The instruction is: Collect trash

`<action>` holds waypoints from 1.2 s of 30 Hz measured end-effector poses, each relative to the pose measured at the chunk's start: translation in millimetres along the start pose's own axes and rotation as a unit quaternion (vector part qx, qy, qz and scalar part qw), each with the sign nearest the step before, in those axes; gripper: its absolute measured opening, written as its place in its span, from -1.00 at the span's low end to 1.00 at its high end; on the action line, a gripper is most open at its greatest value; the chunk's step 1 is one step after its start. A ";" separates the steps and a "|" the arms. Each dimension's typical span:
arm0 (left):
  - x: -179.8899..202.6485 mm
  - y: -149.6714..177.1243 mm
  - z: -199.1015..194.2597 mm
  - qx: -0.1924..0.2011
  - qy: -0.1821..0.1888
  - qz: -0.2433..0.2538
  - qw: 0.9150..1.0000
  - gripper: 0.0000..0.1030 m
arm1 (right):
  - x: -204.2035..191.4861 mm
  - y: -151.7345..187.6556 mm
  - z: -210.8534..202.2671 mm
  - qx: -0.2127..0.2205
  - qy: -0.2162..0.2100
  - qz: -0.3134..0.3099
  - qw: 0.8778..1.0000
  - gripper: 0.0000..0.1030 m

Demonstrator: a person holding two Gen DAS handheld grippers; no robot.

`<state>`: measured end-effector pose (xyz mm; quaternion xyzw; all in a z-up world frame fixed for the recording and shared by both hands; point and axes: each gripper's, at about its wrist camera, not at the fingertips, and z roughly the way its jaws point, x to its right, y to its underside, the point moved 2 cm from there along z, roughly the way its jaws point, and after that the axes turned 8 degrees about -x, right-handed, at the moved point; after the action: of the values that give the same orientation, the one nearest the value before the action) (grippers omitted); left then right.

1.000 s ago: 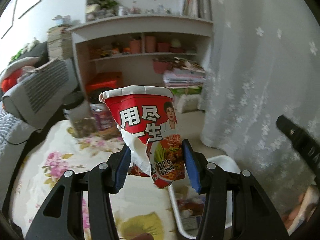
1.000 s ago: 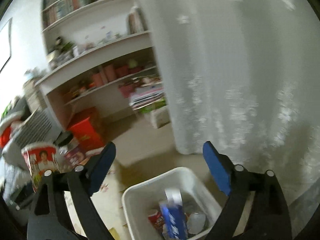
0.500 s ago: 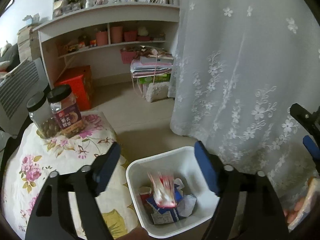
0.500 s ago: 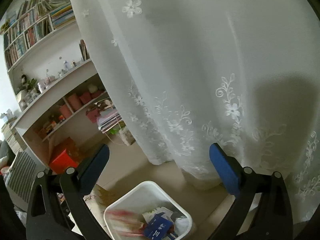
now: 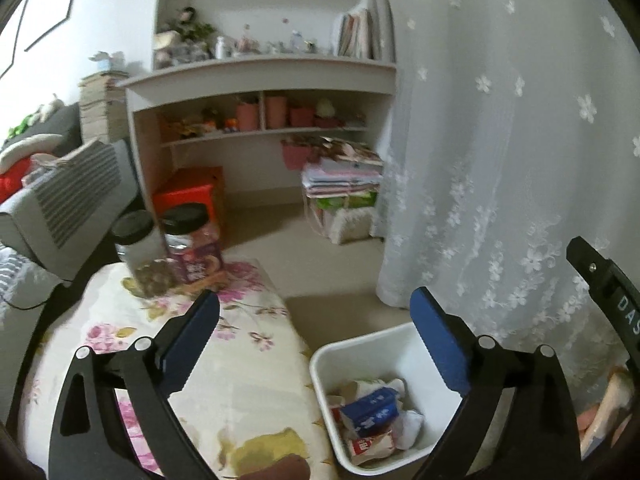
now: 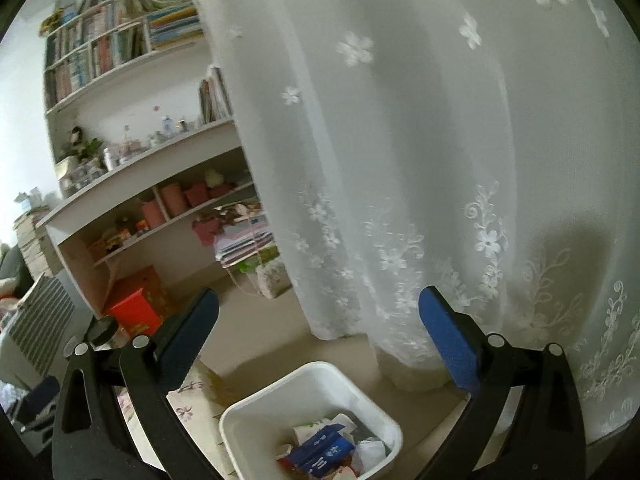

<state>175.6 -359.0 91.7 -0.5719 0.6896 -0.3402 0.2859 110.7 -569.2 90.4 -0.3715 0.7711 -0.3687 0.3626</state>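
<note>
Left tongs (image 5: 314, 320) opening, right tongs (image 6: 318, 316) wide, empty

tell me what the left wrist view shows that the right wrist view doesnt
Only the left wrist view shows the floral tabletop broadly, with two black-lidded jars standing on it, and the left gripper, jaws opening with nothing between them. Only the right wrist view shows the upper rows of books and the right gripper, open and empty. Both show the white bin holding trash, the lace curtain and the shelf unit.

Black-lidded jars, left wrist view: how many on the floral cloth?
2. Clear jar at the cloth's far edge; labelled jar right beside it. Others may sit outside the frame.
</note>
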 end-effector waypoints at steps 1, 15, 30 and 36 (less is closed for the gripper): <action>-4.4 0.6 -2.4 0.003 -0.006 0.000 1.000 0.81 | -5.2 1.8 -2.8 0.001 -0.007 -0.003 1.000 0.86; -109.9 22.1 -32.5 0.020 -0.078 -0.043 0.996 0.87 | -103.9 44.3 -32.6 0.001 -0.058 -0.095 0.994 0.86; -202.9 42.4 -45.4 0.020 -0.127 -0.086 0.988 0.87 | -197.6 91.6 -47.6 -0.027 -0.102 -0.154 0.982 0.86; -233.8 46.5 -47.6 0.017 -0.138 -0.110 0.984 0.87 | -225.1 102.9 -50.6 -0.027 -0.111 -0.172 0.979 0.86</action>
<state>153.4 -117.0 84.7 -0.6807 0.5705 -0.2991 0.3488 140.9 -318.5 91.9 -0.5466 0.6606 -0.3607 0.3671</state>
